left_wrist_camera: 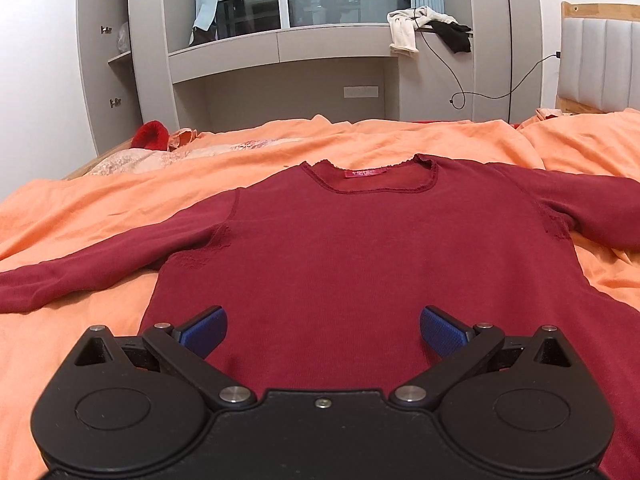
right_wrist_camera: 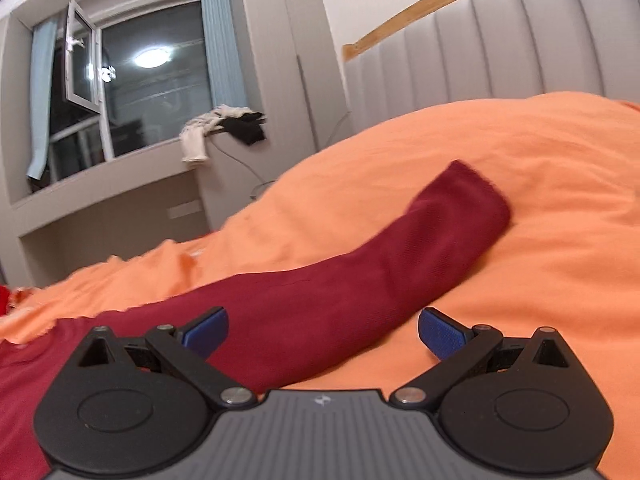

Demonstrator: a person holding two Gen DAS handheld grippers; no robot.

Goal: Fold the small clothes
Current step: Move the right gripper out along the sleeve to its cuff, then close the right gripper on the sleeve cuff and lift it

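A dark red long-sleeved top (left_wrist_camera: 360, 248) lies flat and face up on the orange bedsheet (left_wrist_camera: 100, 208), neckline and pink label (left_wrist_camera: 362, 173) away from me, both sleeves spread out. My left gripper (left_wrist_camera: 323, 330) is open and empty, hovering over the lower middle of the top. My right gripper (right_wrist_camera: 323, 330) is open and empty, above the top's right sleeve (right_wrist_camera: 380, 256), which runs away to its cuff (right_wrist_camera: 476, 188). The sleeve passes between the blue pads (right_wrist_camera: 440, 336) without being held.
A grey padded headboard (right_wrist_camera: 480, 40) stands at the right. A grey shelf unit and window ledge with white and black clothes (left_wrist_camera: 428, 26) and a hanging cable stand beyond the bed. A red item (left_wrist_camera: 151, 135) and patterned fabric lie at the bed's far left.
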